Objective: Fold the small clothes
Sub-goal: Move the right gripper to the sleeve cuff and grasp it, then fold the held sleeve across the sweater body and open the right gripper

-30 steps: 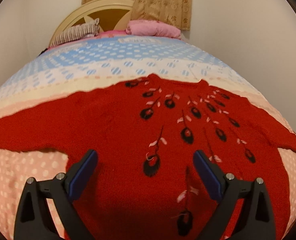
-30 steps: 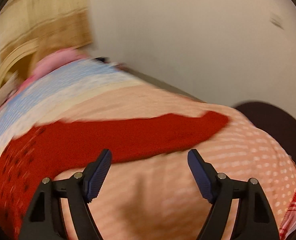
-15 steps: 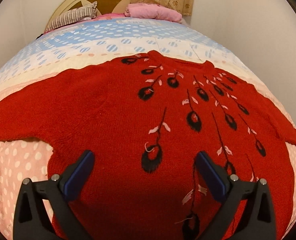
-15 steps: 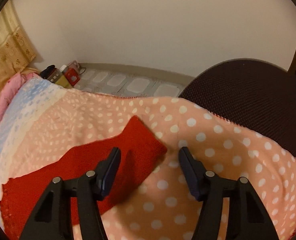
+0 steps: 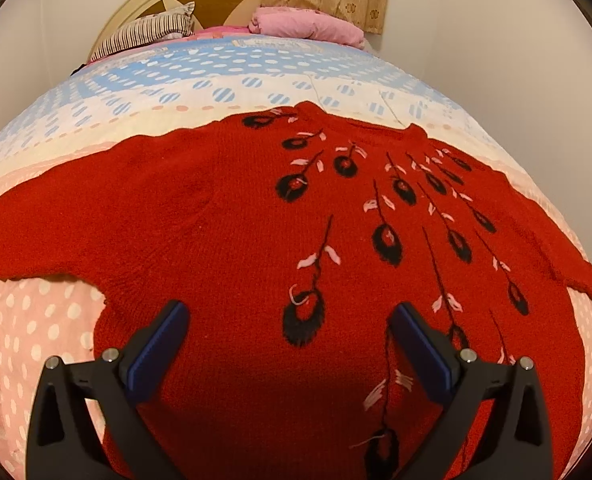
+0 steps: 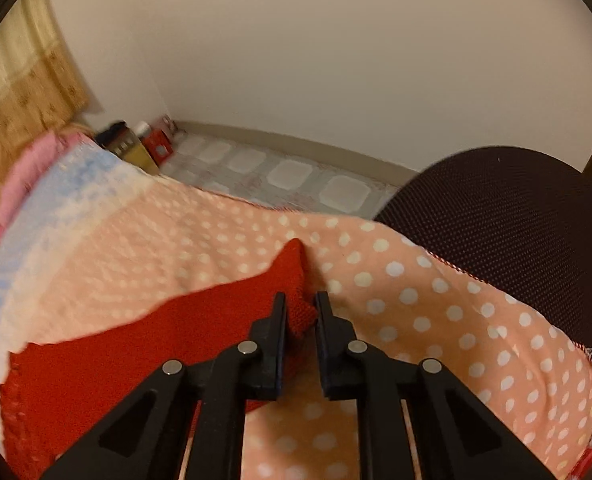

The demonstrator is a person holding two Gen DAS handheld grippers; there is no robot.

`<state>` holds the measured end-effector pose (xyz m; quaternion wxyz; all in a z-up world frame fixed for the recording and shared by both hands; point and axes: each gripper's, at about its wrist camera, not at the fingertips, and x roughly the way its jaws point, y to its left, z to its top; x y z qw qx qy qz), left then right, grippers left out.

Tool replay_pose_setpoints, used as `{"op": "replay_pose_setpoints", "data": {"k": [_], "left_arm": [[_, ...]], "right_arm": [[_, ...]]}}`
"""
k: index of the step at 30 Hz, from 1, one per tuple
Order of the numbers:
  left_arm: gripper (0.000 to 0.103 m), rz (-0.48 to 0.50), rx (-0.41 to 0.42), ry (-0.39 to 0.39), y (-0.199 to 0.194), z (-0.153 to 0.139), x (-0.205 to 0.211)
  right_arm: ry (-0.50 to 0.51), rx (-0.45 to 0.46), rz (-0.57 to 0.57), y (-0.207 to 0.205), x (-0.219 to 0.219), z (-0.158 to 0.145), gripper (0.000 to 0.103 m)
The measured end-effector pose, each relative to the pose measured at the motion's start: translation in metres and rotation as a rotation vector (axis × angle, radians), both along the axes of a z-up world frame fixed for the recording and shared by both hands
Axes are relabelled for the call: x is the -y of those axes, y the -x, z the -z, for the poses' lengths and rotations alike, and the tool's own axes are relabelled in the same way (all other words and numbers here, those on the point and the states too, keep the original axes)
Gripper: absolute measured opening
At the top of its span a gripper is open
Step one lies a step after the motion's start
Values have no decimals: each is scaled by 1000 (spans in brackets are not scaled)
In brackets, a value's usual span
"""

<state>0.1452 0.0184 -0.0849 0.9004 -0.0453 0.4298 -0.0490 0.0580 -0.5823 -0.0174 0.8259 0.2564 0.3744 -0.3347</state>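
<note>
A red knit sweater (image 5: 224, 240) with black feather motifs lies spread flat on the bed, sleeves out to both sides. My left gripper (image 5: 292, 336) is open and empty, hovering low over the sweater's lower body. In the right wrist view, my right gripper (image 6: 300, 320) is shut on the cuff end of the sweater's right sleeve (image 6: 216, 312), with red knit pinched between the fingers. The sleeve runs off to the lower left.
The bed has a polka-dot bedspread (image 5: 28, 320), pink near me and blue farther off. Pillows (image 5: 148, 32) and a pink bundle (image 5: 307, 28) lie by the headboard. A dark chair (image 6: 515, 232) stands right of the bed. Boxes (image 6: 144, 148) sit on the floor by the wall.
My right gripper has moved onto the sleeve cuff and closed from wide open to shut on it. My left gripper stayed open and dropped slightly closer to the sweater.
</note>
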Motion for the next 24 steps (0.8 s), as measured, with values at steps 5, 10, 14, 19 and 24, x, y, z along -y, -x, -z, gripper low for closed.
{"op": "replay_pose_setpoints", "data": {"k": [5, 10, 14, 19, 24], "left_arm": [[103, 0, 9, 41, 1, -1, -4], [103, 2, 26, 97, 4, -4, -11], [103, 19, 37, 127, 9, -13, -19], [103, -26, 110, 67, 18, -38, -53], [103, -145, 149, 27, 22, -42, -110]], "right_arm": [[20, 84, -80, -7, -42, -39, 11], [15, 167, -233, -29, -114, -71, 10], [7, 214, -376, -49, -185, -85, 10], [-71, 237, -530, -78, -265, -83, 10], [-140, 233, -662, -115, -351, -61, 10]]}}
